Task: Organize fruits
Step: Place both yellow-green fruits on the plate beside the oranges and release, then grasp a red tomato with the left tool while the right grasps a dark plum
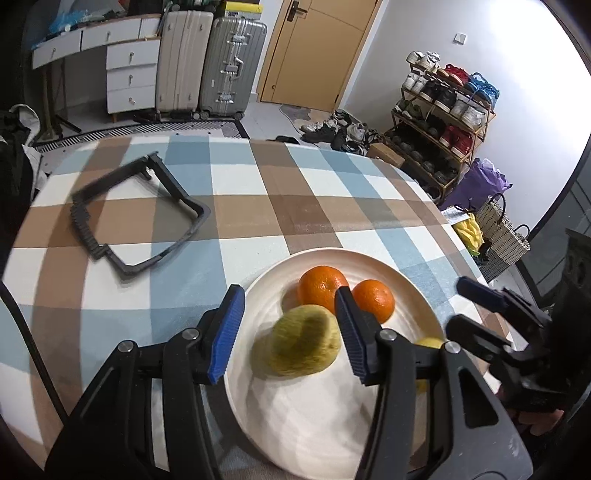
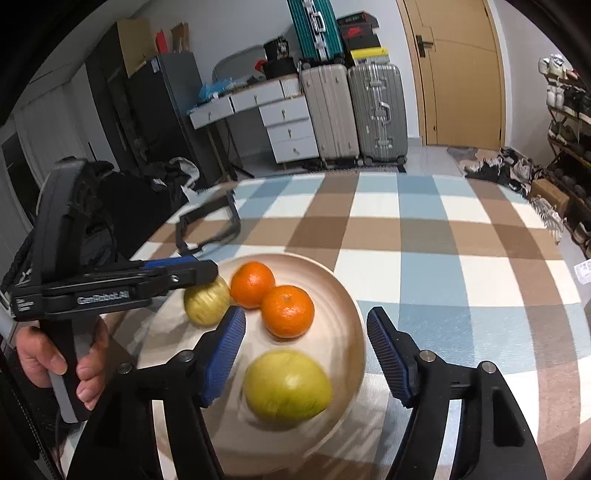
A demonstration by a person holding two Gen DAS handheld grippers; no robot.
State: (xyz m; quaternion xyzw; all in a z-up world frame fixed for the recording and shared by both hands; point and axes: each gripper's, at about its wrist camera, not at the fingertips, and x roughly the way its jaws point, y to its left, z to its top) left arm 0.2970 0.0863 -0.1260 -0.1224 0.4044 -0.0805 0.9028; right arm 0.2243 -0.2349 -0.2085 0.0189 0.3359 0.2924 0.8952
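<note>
- In the right wrist view, far left, a hand (image 2: 55, 365) grips the handle of the left gripper (image 2: 207, 275), whose side arm carries white lettering that reads roughly "GenRobot.AI"
- Its blue-padded fingers reach over a small yellow-green fruit (image 1: 304, 341) on the left part of the cream plate (image 1: 317, 424); the left wrist view shows the jaws parted, the fruit lying between them, the pads clear of it
- A black open frame (image 1: 136, 212) lies flat on the checked tablecloth (image 1: 332, 206), well apart from the plate
- Two oranges (image 2: 253, 284) (image 2: 288, 312) sit touching each other mid-plate
- A larger yellow-green fruit (image 2: 288, 386) rests at the near rim
- The right gripper (image 2: 306, 354) hangs over it, jaws spread wide and released, grasping nothing
- Behind, a stacked shoebox (image 2: 356, 31) bears a logo too small to read
</note>
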